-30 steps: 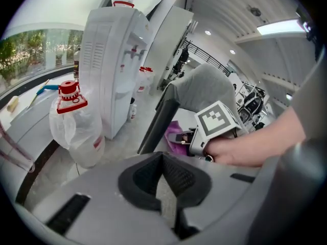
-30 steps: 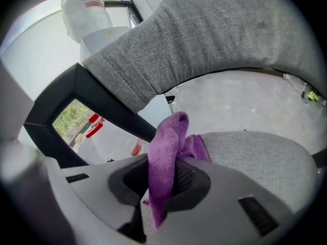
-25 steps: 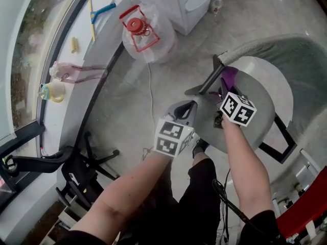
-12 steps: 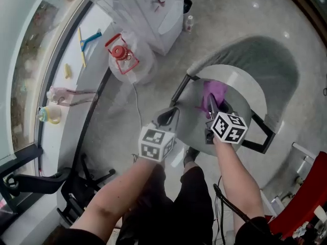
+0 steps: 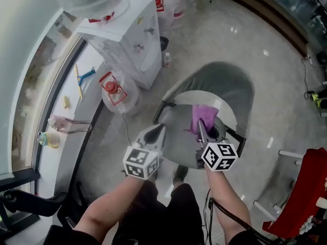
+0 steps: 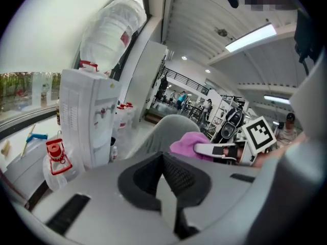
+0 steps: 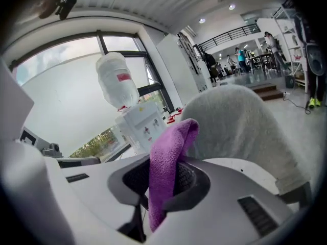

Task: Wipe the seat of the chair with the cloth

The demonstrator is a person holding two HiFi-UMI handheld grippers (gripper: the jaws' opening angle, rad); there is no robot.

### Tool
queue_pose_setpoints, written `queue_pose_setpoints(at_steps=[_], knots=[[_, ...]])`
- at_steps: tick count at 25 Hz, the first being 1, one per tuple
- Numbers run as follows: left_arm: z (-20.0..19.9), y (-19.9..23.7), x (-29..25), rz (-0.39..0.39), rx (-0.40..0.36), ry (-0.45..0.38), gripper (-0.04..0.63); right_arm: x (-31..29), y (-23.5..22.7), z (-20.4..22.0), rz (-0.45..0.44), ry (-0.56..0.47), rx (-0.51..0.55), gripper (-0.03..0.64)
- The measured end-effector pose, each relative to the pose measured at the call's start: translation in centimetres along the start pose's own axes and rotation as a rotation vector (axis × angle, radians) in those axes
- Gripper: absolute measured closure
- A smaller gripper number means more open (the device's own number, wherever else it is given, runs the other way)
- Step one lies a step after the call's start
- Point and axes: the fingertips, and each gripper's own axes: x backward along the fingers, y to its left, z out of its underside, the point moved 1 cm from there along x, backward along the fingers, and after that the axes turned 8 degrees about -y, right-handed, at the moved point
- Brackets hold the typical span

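The chair has a grey curved back (image 5: 225,80) and a pale seat (image 5: 176,137), shown in the middle of the head view. My right gripper (image 5: 200,126) hangs over the seat, shut on a purple cloth (image 5: 203,116). In the right gripper view the cloth (image 7: 168,162) sticks up between the jaws, with the chair back (image 7: 240,121) behind it. I cannot tell whether the cloth touches the seat. My left gripper (image 5: 157,132) hovers at the seat's left edge, shut with nothing in it (image 6: 163,160). The left gripper view also shows the cloth (image 6: 185,144).
A white water dispenser (image 5: 127,40) stands behind and left of the chair. A large water jug with a red cap (image 5: 115,93) rests on the floor beside it. A red object (image 5: 306,193) is at the right. Black equipment (image 5: 25,203) sits at the lower left.
The head view has pulled back and tilted up, so the whole chair and the dispenser now show. Both grippers sit lower in the frame. The right one keeps the cloth over the seat.
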Motion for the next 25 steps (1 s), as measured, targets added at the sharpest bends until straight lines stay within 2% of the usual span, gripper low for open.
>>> queue_pose_setpoints(at_steps=[6,13,16,20,25], knots=[[-5.9,-4.8,2.8,0.094,-0.085,-0.083,0.588,6.3,2.0,-7.1,-0.006,-0.1,0.085,0.551],[-12.7,-9.2,5.7,0.189,-0.094,-0.19,0.588,12.7,3.9,-13.0,0.01,-0.184,0.084,0.551],[-14.5,-11.2,7.5,0.235,-0.087,-0.196,0.588,15.5,5.0,-15.5,0.018,-0.232,0.1,0.551],[-16.3,-12.9,10.2,0.262,-0.148,-0.195,0.588,18.8,7.0,-18.6,0.013,-0.293,0.145,0.551],[-18.7,-14.8,12.6,0.283,-0.185,-0.232,0.588,22.0,9.4,-21.2,-0.002,-0.349,0.208,0.551]])
